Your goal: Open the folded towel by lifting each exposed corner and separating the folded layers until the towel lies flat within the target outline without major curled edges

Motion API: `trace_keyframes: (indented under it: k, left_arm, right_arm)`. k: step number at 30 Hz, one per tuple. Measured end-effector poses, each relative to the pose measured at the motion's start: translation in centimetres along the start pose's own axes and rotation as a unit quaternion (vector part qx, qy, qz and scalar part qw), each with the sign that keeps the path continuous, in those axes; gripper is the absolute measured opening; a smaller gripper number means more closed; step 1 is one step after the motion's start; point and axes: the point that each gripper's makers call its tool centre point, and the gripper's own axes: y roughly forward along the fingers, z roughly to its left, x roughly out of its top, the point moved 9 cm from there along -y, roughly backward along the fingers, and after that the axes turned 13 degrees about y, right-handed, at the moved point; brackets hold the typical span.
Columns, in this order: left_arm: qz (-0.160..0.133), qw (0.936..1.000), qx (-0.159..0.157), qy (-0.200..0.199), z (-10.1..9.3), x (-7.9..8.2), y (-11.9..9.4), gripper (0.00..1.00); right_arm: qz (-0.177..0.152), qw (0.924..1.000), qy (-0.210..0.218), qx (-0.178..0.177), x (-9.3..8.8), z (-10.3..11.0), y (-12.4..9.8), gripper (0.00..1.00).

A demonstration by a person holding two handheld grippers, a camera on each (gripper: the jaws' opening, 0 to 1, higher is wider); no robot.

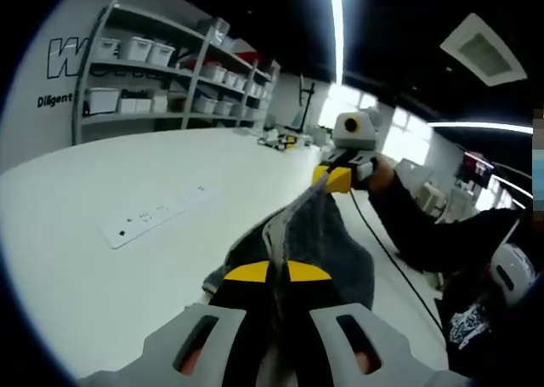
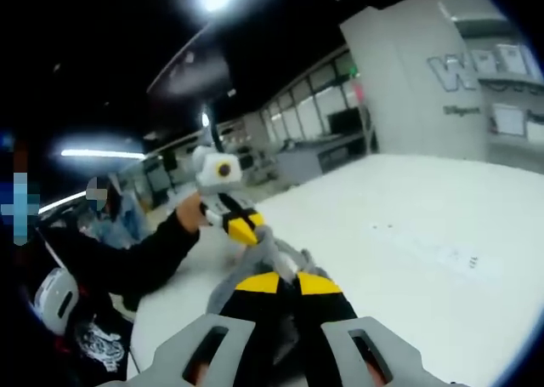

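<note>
Fingers both sides pinched on towel (image 1: 327, 234) edge, stretched betw. left gripper (image 1: 270, 274) & right gripper (image 2: 287, 282); table (image 1: 127, 191) w/ wide free room.

White tabletop (image 1: 102, 200), broad and curved-edged. White power strip (image 1: 157, 211) flat toward its middle; small clutter (image 1: 280, 139) near far edge.

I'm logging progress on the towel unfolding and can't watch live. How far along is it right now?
Done: both grippers have corners pinched. In hand: the left gripper and right gripper are shut on the grey towel, stretching it lifted above the white table. Left: the towel still hangs bunched, so it must be spread and laid flat; I can't make out a target outline.
</note>
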Motion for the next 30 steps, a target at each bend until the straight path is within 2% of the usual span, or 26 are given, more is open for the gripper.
trace_keyframes:
  k: [6,11,16,20,23,27,30]
  left_arm:
    - [-0.012,0.9999,0.003,-0.01,-0.4,0.4,-0.2,0.02]
    - [-0.019,0.9998,0.007,0.005,-1.4,1.0,-0.6,0.02]
    - [-0.02,0.9997,0.008,0.014,-3.7,0.7,-0.2,0.02]
    - [-0.02,0.9994,0.012,0.025,-3.4,0.8,-0.9,0.02]
    - [-0.03,0.999,0.005,0.033,-4.0,0.7,-1.3,0.02]
    - [-0.033,0.9981,0.017,0.05,-4.5,0.6,-1.7,0.02]
    - [-0.042,0.9972,0.014,0.061,-5.1,0.7,-1.9,0.02]
  right_arm:
    - [-0.009,0.9999,-0.005,-0.007,-0.1,0.5,-0.4,0.01]
    - [-0.017,0.9997,-0.017,-0.008,-0.1,1.4,-1.0,0.01]
    - [-0.015,0.9994,-0.029,-0.008,0.2,2.4,-1.5,0.01]
    - [-0.012,0.9992,-0.036,-0.014,-0.4,3.3,-1.5,0.01]
    - [-0.02,0.9991,-0.028,-0.025,-0.7,3.3,-1.5,0.01]
    - [-0.028,0.9987,-0.029,-0.03,-1.4,3.8,-2.0,0.01]
    - [-0.05,0.9973,-0.037,-0.039,-1.6,4.3,-2.1,0.01]
